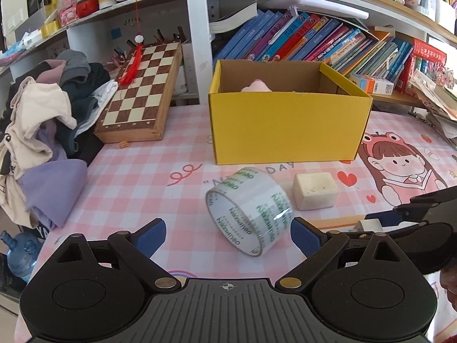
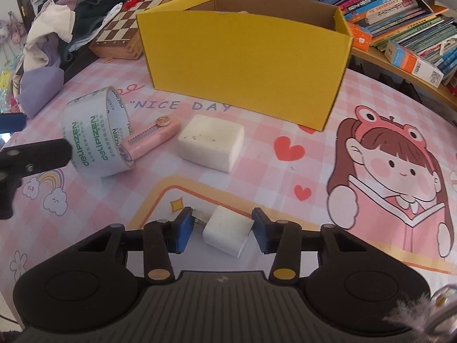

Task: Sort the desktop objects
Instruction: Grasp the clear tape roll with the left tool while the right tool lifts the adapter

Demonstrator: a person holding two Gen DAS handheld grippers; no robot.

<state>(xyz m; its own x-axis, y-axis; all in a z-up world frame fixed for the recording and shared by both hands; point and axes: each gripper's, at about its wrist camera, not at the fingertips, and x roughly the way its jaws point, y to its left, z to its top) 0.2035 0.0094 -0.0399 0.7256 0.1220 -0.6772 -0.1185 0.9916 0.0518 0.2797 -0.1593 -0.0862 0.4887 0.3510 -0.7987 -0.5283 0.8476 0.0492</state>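
- My right gripper [image 2: 219, 232] is spread around the white charger plug [image 2: 227, 233], pads flanking it without pinching yet; I judge I'm lined up to grab it off the desk mat [image 2: 285, 188].
- My left gripper [image 1: 228, 237] is released, its fingers wide on either side of the tape roll [image 1: 248, 210], which lies on its side.
- The yellow box [image 1: 288, 128] stands open just behind, presumably the drop spot; something pink already sits inside.
- The white block [image 2: 211, 142] and pink utility knife [image 2: 152, 137], which touches the roll, wait on the mat.
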